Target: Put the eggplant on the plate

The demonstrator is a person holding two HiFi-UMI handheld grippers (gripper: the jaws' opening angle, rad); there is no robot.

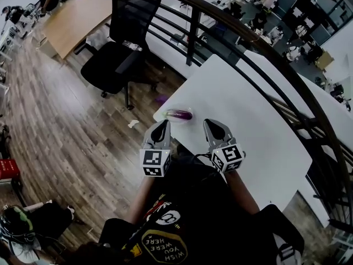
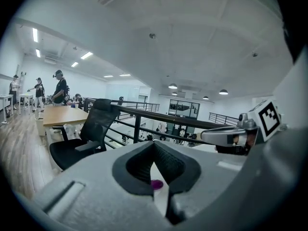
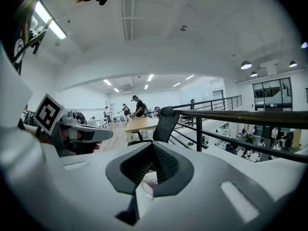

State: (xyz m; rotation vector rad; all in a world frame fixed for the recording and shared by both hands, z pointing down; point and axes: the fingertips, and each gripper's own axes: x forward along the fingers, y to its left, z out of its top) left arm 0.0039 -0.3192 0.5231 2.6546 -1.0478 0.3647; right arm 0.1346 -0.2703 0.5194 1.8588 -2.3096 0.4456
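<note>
The purple eggplant (image 1: 180, 114) lies on the near left edge of the white table (image 1: 248, 120). No plate shows in any view. Both grippers hang side by side just short of that edge, above the person's lap. My left gripper (image 1: 162, 125) is shut and empty, a little to the near left of the eggplant. In the left gripper view its pads meet at the tips (image 2: 154, 146), and a bit of the eggplant (image 2: 157, 184) shows below them. My right gripper (image 1: 210, 124) is shut on nothing, to the near right of the eggplant; its pads (image 3: 153, 148) touch.
A dark railing (image 1: 259, 43) runs along the table's far side. A black office chair (image 1: 124, 48) stands on the wood floor to the left, with a wooden desk (image 1: 77, 21) behind it. People stand far off in the room (image 2: 60, 88).
</note>
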